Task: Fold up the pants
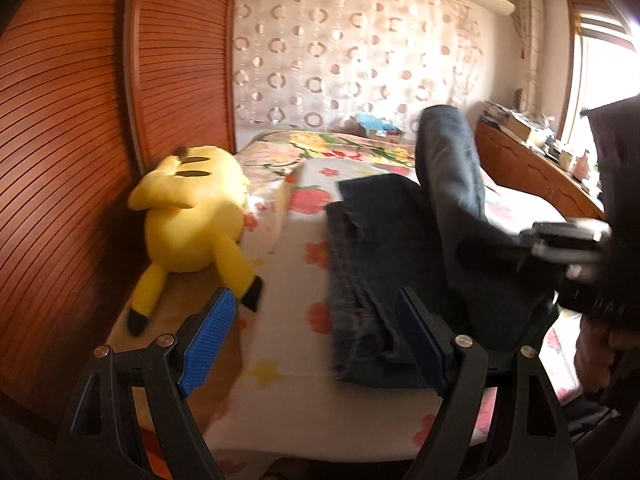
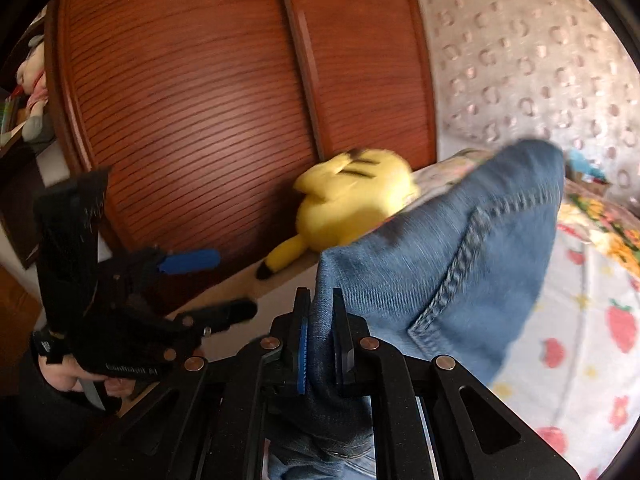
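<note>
Blue denim pants (image 1: 384, 264) lie partly on the flowered bed (image 1: 296, 248), one part lifted up in a hump. My left gripper (image 1: 316, 340) is open and empty, its blue pads (image 1: 206, 344) spread above the bed's near edge, just left of the pants. My right gripper (image 2: 322, 344) is shut on a fold of the pants (image 2: 460, 256) and holds it raised. The right gripper shows in the left wrist view (image 1: 560, 240) at the right, clamped on the denim. The left gripper shows in the right wrist view (image 2: 216, 284) at the left, open.
A yellow plush toy (image 1: 192, 220) lies on the bed's left side against a slatted wooden wardrobe (image 1: 80, 120). A patterned curtain (image 1: 352, 60) hangs behind the bed. A cluttered wooden counter (image 1: 536, 160) runs along the right, under a window.
</note>
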A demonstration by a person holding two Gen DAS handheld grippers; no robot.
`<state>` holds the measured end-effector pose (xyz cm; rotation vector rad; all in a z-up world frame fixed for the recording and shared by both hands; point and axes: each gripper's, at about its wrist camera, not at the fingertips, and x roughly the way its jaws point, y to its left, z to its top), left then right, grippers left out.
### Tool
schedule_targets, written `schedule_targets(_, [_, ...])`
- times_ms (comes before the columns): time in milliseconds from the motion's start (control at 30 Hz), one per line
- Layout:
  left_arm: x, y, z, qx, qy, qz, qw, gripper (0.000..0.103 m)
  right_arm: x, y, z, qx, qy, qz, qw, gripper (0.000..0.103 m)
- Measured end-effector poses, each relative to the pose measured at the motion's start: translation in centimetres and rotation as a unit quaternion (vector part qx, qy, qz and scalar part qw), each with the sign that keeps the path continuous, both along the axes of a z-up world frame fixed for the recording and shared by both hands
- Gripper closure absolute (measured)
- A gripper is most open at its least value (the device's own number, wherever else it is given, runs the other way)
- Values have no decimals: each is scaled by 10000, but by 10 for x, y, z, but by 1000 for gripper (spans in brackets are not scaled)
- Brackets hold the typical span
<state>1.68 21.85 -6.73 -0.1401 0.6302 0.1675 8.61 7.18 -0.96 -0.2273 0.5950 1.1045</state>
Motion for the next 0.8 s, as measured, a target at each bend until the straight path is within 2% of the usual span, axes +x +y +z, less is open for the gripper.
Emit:
schedule_targets(133, [-6,17,0,-44,-22,199,9998,21,12,25,-23,-258,326,216,9989,94])
schedule_targets(267, [-9,24,-1,-57,-13,293,9996,21,31,29,-40,-319,637,207,9972,93])
schedule_targets(367, [-9,24,-1,-62,-20,296,9995,21,43,29,-36,-223,759,174,9967,81])
schedule_targets(433, [-9,23,-1,-64,-31,268,9996,21,45,26,-28,-217,674,146,9974,68])
schedule_targets(633, [-3,13,4,1,-66,121,9999,21,34,-10,-1,106,165,-123,9997,62])
schedule_targets(800, [9,-1,11,89,-85,-77,9999,21,42,-25,4,59,-267,-534,9982,59])
